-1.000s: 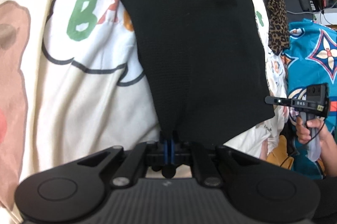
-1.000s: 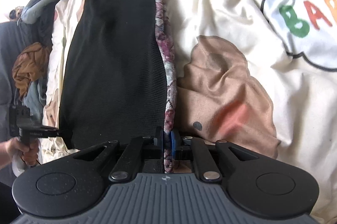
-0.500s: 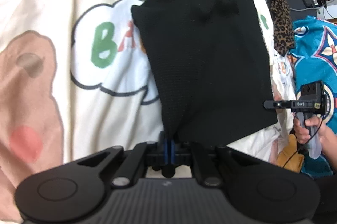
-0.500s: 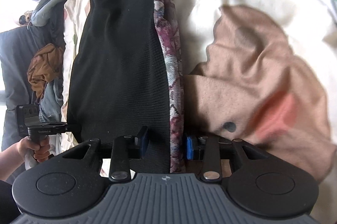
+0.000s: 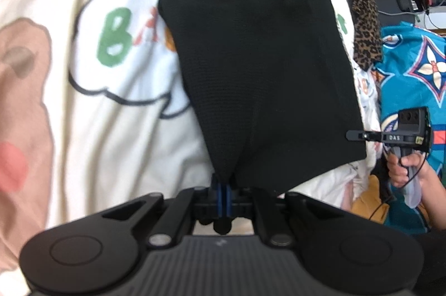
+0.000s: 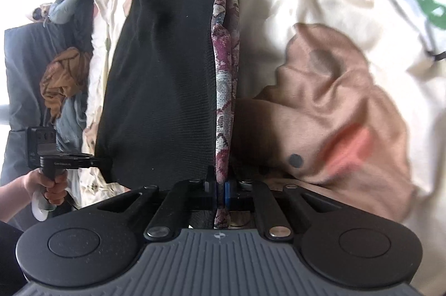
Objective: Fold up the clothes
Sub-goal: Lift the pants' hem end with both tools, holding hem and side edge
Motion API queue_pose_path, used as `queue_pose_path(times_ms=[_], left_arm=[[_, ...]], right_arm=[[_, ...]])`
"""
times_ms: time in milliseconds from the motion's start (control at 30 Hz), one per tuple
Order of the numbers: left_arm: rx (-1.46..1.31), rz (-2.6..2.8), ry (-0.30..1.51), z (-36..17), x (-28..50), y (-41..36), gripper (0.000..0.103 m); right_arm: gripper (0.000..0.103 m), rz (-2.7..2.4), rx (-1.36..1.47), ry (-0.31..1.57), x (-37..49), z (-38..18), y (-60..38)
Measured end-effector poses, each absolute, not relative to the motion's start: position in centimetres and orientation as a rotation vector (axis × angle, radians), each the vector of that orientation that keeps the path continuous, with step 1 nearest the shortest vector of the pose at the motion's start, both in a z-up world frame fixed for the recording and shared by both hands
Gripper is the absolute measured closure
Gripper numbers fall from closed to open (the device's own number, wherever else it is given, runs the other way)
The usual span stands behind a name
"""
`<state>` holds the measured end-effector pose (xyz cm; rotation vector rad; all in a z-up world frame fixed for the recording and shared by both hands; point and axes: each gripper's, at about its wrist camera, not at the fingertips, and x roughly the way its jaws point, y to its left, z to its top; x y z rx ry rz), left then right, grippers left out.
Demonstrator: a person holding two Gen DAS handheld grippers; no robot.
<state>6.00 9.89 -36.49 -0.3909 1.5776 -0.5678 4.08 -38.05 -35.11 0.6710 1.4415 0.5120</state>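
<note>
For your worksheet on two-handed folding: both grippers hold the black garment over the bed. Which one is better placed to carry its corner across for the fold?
Probably the left gripper: it pinches a free-hanging corner of the black garment. The right gripper clamps the patterned edge.

Left wrist view: mounted just behind the left gripper (image 5: 223,193), facing forward and downward, very near the black garment (image 5: 262,67) over the cream bedding (image 5: 83,128). Right wrist view: placed the same way behind the right gripper (image 6: 220,186), also near the cloth. Shared by the 2 views: garment, bedding, and each opposite gripper at the frame side.
</note>
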Motion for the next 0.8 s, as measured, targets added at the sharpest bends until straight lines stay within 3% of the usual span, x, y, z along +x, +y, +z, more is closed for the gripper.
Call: queue_pose_path(times_ms=[800], left_arm=[[-0.406,-0.567,1.583,-37.2,5.0,10.6,0.099]], right_arm=[[0.099,0.530,0.628,1.493,3.2,-36.2,-38.1]])
